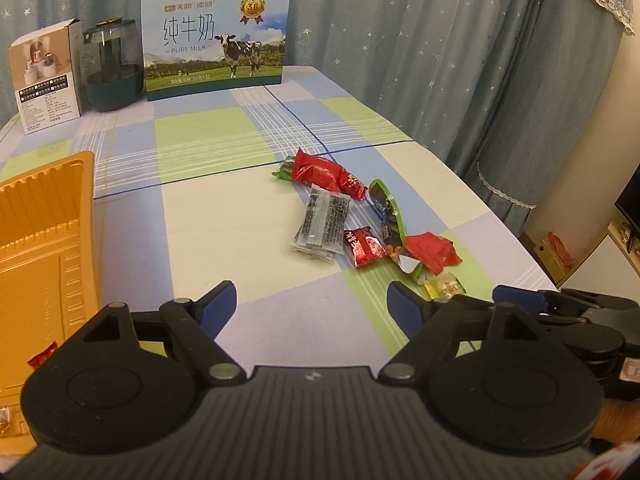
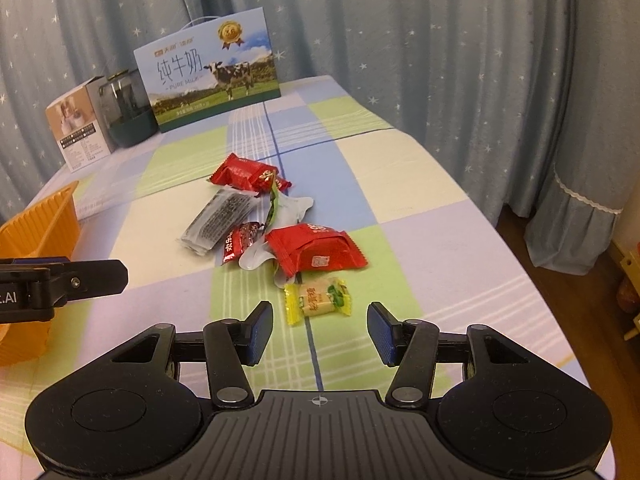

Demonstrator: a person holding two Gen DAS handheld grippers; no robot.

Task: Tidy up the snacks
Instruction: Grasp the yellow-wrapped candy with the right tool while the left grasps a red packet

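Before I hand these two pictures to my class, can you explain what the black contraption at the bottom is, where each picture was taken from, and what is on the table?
There is no robot here. A person holds a pair of black tongs in each hand, and a small wide-angle camera on each looks forward along its two fingers. One picture comes from the left tongs, the other from the right tongs. Both stand open and hold nothing.

On the checked tablecloth lies a small heap of wrapped snacks: two large red packets, a clear packet with dark filling, a small dark red sweet and a yellow sweet, which sits just ahead of the right tongs. An orange tray waits at the left. At the far end stand a milk carton box, a dark jar and a small box.
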